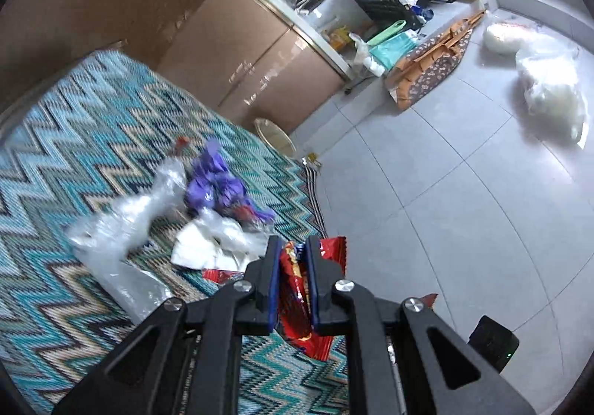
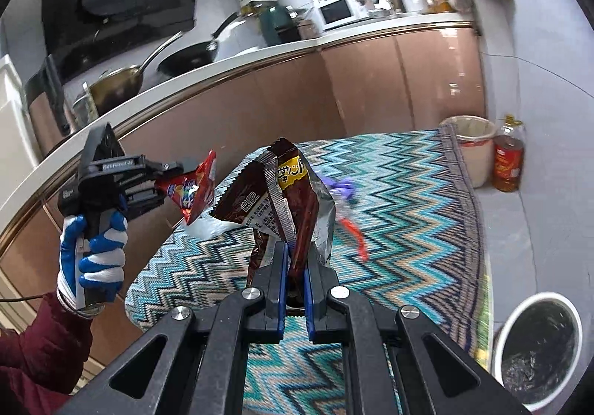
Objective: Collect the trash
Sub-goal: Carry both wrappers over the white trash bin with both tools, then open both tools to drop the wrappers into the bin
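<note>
My left gripper [image 1: 294, 247] is shut on a red snack wrapper [image 1: 295, 288] and holds it above the zigzag mat [image 1: 74, 140]. It also shows in the right wrist view [image 2: 185, 169] with the red wrapper [image 2: 193, 188]. My right gripper [image 2: 296, 251] is shut on a dark brown snack bag [image 2: 282, 192], held above the mat [image 2: 408, 210]. More trash lies on the mat: clear plastic [image 1: 122, 221], a purple wrapper [image 1: 215, 184] and white paper [image 1: 208, 244].
A white bin with a black liner [image 2: 538, 340] stands at the lower right of the mat. A beige bin [image 2: 471, 147] and an oil bottle [image 2: 508, 162] stand by the cabinets [image 2: 371, 91]. White plastic bags [image 1: 549, 88] lie on the tiled floor.
</note>
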The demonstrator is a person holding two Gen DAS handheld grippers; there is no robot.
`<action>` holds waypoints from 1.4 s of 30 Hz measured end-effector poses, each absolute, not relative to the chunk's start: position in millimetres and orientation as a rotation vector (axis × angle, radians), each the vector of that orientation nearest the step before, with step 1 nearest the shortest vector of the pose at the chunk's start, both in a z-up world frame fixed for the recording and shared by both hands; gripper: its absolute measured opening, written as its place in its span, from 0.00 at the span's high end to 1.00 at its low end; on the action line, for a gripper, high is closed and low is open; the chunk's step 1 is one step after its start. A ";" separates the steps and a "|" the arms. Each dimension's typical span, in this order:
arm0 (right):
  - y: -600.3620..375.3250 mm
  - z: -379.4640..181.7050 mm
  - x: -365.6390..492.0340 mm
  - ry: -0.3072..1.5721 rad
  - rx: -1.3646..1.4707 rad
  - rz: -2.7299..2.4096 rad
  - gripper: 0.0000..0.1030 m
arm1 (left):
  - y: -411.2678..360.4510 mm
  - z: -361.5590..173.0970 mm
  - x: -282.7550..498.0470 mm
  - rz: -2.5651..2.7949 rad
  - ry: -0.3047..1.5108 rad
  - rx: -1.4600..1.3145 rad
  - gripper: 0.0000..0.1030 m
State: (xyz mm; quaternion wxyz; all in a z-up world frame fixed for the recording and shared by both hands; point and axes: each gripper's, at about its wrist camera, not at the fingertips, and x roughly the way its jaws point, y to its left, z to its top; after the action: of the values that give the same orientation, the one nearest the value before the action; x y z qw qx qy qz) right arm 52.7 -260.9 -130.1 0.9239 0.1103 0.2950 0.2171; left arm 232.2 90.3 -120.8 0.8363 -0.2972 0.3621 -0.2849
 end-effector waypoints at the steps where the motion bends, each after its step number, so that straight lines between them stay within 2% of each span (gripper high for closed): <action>1: -267.1 -130.7 49.8 0.604 0.233 0.428 0.93 | 86.6 -125.1 233.3 -0.598 0.776 -0.622 0.88; 5: -287.8 -131.3 38.9 0.595 0.252 0.367 0.93 | 66.1 -139.0 234.1 -0.619 0.824 -0.598 0.88; 16: -387.7 -143.5 11.0 0.560 0.349 0.129 0.93 | -45.5 -126.2 232.3 -0.776 0.857 -0.440 0.88; 26: -480.3 -181.8 -1.0 0.619 0.391 -0.112 0.93 | -241.0 -137.0 234.5 -0.967 0.979 -0.201 0.88; 33: -532.0 -217.5 3.6 0.682 0.426 -0.234 0.90 | -377.9 -172.8 236.5 -0.998 1.054 -0.057 0.87; 37: -547.4 -237.8 7.6 0.726 0.424 -0.286 0.90 | -431.5 -207.4 239.2 -0.980 1.092 0.018 0.85; 40: -560.5 -256.8 15.4 0.763 0.426 -0.303 0.85 | -463.7 -240.0 241.8 -0.964 1.155 0.034 0.76; 42: -565.1 -266.8 17.3 0.781 0.418 -0.326 0.73 | -476.5 -257.9 244.3 -0.957 1.191 0.034 0.70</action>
State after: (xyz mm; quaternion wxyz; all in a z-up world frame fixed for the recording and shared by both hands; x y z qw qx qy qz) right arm 17.3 -565.1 -266.8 0.8907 0.2013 0.3762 -0.1569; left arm 244.3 -476.5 -257.9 0.7222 0.0152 0.5391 -0.4331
